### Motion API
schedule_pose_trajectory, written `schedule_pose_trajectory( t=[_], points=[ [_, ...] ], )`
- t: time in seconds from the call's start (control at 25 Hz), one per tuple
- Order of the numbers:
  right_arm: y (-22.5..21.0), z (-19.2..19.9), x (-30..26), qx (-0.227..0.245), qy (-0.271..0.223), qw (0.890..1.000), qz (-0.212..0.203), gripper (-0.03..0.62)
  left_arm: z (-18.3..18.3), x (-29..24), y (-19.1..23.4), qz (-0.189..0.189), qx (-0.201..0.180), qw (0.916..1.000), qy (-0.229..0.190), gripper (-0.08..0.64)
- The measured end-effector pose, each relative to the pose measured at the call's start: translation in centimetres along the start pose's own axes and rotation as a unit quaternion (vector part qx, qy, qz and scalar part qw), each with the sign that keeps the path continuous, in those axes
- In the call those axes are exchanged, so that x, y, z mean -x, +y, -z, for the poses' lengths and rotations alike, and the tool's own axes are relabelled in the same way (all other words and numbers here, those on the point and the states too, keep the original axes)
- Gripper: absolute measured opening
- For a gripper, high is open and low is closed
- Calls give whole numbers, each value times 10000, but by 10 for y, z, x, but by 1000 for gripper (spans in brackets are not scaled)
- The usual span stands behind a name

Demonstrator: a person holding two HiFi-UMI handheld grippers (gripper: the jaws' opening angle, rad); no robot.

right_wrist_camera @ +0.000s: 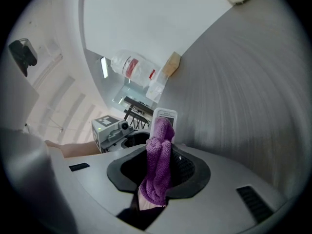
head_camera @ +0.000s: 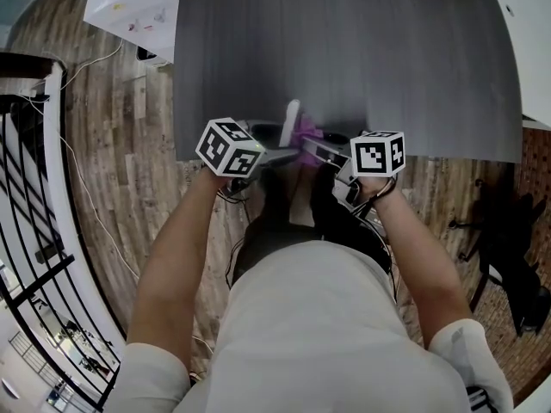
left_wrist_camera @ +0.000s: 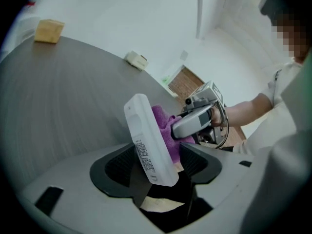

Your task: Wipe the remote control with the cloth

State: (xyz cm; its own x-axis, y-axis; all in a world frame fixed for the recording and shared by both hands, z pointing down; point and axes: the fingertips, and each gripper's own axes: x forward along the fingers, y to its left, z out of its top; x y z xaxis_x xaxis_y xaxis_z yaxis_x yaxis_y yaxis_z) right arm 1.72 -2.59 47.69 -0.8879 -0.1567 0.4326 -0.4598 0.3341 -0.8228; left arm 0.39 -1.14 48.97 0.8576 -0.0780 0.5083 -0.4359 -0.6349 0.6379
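My left gripper point(left_wrist_camera: 156, 167) is shut on the lower end of a white remote control point(left_wrist_camera: 148, 138), which stands tilted with its label side toward the camera. My right gripper point(right_wrist_camera: 158, 172) is shut on a purple cloth point(right_wrist_camera: 158, 165) bunched upright between its pads. The cloth point(left_wrist_camera: 163, 123) presses against the far side of the remote, with the right gripper point(left_wrist_camera: 192, 121) just behind it. In the head view both grippers meet over the near edge of the grey table point(head_camera: 344, 50), remote point(head_camera: 291, 119) on the left and cloth point(head_camera: 307, 132) on the right. The remote's top point(right_wrist_camera: 165, 117) peeks above the cloth.
A tan block point(left_wrist_camera: 48, 30) and a small white box point(left_wrist_camera: 136, 60) lie at the table's far side. A plastic bottle point(right_wrist_camera: 134, 67) stands beyond the table. A white cabinet point(head_camera: 129, 7) and a black railing point(head_camera: 26, 188) are at the left, cables on the wooden floor.
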Motion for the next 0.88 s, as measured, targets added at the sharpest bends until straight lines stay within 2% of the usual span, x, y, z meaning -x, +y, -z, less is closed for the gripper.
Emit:
schedule_pose_trajectory(
  t=[0.16,0.32,0.4,0.52,0.72,0.8,0.88],
  points=[
    [-7,-5,-5,-182,-96,9998,77,101,3,-2,12,-75,-349,9980,515,280],
    [-5,-10,-12,-13,-57,9997,223,101,5,6,21,-205,-552,9956,724,290],
    [-1,-17,-14,3,-136,9997,191,101,10,8,21,-245,-826,9921,912,290],
    [3,-30,-18,-12,-241,9996,133,101,21,7,19,-270,-1551,9770,1436,290],
    [5,-37,-35,416,19,9980,480,101,30,13,26,-491,-2282,9514,2009,291],
    [5,-35,-39,623,163,9959,629,101,34,17,29,-650,-2655,9336,2318,296],
    [5,-33,-42,726,219,9944,739,101,39,21,33,-833,-3075,9095,2669,301]
  ],
)
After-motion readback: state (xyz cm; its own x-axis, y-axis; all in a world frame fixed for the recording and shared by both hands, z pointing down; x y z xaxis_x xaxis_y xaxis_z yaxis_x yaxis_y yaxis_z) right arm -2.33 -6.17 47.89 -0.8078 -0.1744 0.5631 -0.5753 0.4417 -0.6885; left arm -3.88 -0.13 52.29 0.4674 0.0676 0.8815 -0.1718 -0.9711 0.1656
